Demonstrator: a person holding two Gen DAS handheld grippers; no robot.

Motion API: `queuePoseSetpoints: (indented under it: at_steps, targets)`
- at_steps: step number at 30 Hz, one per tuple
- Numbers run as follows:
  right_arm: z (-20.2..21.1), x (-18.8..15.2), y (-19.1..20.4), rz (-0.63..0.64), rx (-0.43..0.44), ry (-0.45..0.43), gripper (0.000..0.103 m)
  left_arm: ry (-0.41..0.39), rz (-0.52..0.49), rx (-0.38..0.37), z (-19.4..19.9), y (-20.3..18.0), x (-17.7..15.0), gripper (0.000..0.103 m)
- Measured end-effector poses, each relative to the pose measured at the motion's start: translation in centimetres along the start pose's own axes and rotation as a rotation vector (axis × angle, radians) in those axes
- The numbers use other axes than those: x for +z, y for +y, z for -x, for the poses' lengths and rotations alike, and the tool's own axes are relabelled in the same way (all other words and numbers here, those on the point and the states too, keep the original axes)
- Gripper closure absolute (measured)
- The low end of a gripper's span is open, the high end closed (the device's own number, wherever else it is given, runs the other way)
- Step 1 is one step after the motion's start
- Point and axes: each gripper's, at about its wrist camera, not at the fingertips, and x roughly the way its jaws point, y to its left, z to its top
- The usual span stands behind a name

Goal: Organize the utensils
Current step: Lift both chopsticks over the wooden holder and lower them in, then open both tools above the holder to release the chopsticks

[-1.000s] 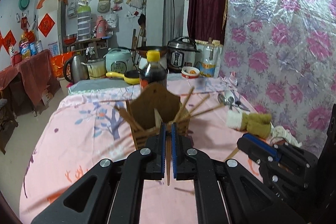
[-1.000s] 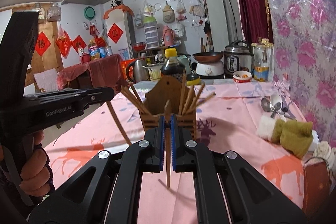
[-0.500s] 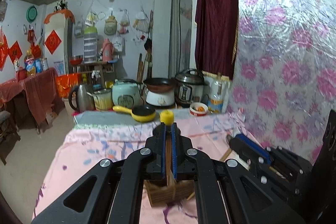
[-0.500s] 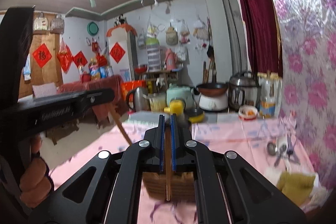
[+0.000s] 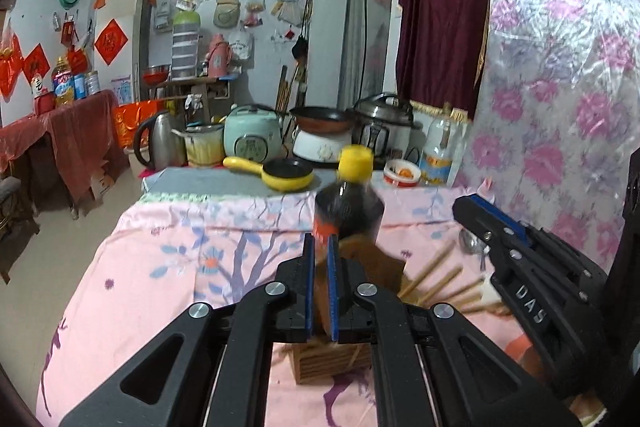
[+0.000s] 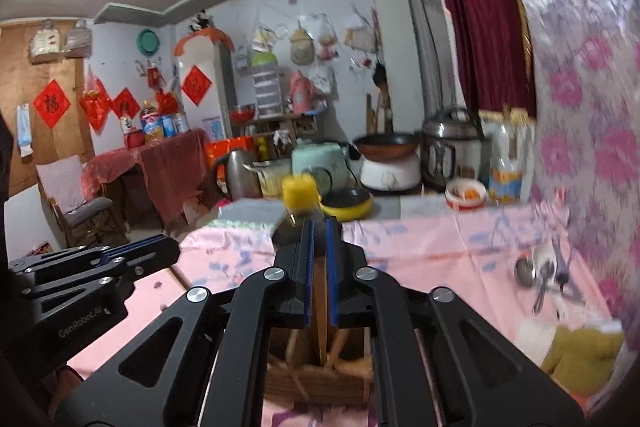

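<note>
Both tools have closed in on the wooden holder (image 5: 332, 363) since a sec ago: then it stood ahead of them, now it sits right under their tips, partly hidden by the black arms.

1 tabletop (image 5: 160, 287), covered w/ a pink cloth printed w/ trees and deer, fills the lower half of both views.

2 tools, side by side over the holder. The left tool (image 5: 321, 247) is clenched, pads nearly together. A thin brown strip shows btwn them, but I can't tell if it is a chopstick or the holder's back panel behind. The right tool (image 6: 319, 239) has jaws that have just been opening a little. 1 chopstick (image 6: 320, 307) stands upright btwn its blue pads, lower end down inside the holder. Can't tell if the pads still press on it.

1 dark sauce bottle (image 5: 348, 211) w/ a yellow cap stands just behind the holder.

1 holder, a slatted box w/ a tall pointed back.

1 olive cloth (image 6: 580, 355) lies near the tabletop's right edge, beside something white.

At least 4 more chopsticks (image 5: 436, 281) lean out of the holder's right side, fanned apart.

Metal spoons (image 6: 536, 267) lie together further back on the right, well apart from the holder. Too blurred to count: 2, perhaps more.
</note>
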Motion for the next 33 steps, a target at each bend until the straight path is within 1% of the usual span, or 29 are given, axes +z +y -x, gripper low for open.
queuePoseSetpoints:
  at_steps: [2, 3, 8, 12, 14, 18, 20, 21, 22, 25, 27, 29, 31, 33]
  targets:
    - [0.7, -0.6, -0.1, -0.006, 0.004, 0.005, 0.088, 0.003, 0.000, 0.010, 0.3, 0.0, -1.0, 0.076]
    - [1.1, -0.8, 0.0, -0.003, 0.004, 0.004, 0.087, -0.001, 0.004, 0.020, 0.6, 0.0, -1.5, 0.064]
    - [4.1, -1.3, 0.0, -0.003, 0.010, -0.017, 0.086, -0.006, 0.011, 0.060, 2.1, 0.1, -3.4, 0.062]
    - [6.2, -1.9, -0.5, -0.024, 0.005, -0.029, 0.080, -0.018, 0.011, 0.108, 3.9, 0.2, -5.1, 0.056]
    - [7.2, -2.6, -0.7, -0.034, -0.004, -0.030, 0.079, -0.022, 0.015, 0.125, 4.9, 0.3, -6.0, 0.054]
    - [8.7, -3.9, -0.8, -0.054, -0.018, -0.016, 0.078, -0.037, 0.010, 0.169, 7.0, 0.0, -7.6, 0.045]
    - [9.7, -4.5, -0.6, -0.061, -0.021, -0.011, 0.078, -0.052, 0.004, 0.193, 8.3, -0.3, -8.5, 0.037]
    - [10.0, -4.7, -0.6, -0.064, -0.020, -0.011, 0.076, -0.058, 0.005, 0.202, 8.8, -0.5, -8.8, 0.031]
    - [10.7, -5.1, -0.4, -0.063, -0.019, -0.012, 0.074, -0.064, 0.005, 0.206, 9.3, -0.6, -9.1, 0.028]
    - [12.2, -5.7, 0.0, -0.063, -0.016, -0.019, 0.070, -0.080, 0.001, 0.221, 11.2, -1.3, -9.9, 0.022]
    - [13.2, -6.1, 0.3, -0.061, -0.013, -0.023, 0.070, -0.093, -0.002, 0.241, 12.3, -1.7, -10.3, 0.018]
    - [14.5, -6.4, 0.6, -0.065, -0.009, -0.030, 0.070, -0.107, -0.003, 0.244, 13.4, -2.1, -10.7, 0.016]
    - [15.6, -6.7, 0.7, -0.069, -0.002, -0.036, 0.069, -0.117, 0.004, 0.245, 14.3, -2.2, -11.0, 0.011]
    - [16.7, -7.0, 1.0, -0.067, -0.004, -0.045, 0.067, -0.122, 0.014, 0.240, 15.3, -2.3, -11.4, 0.010]
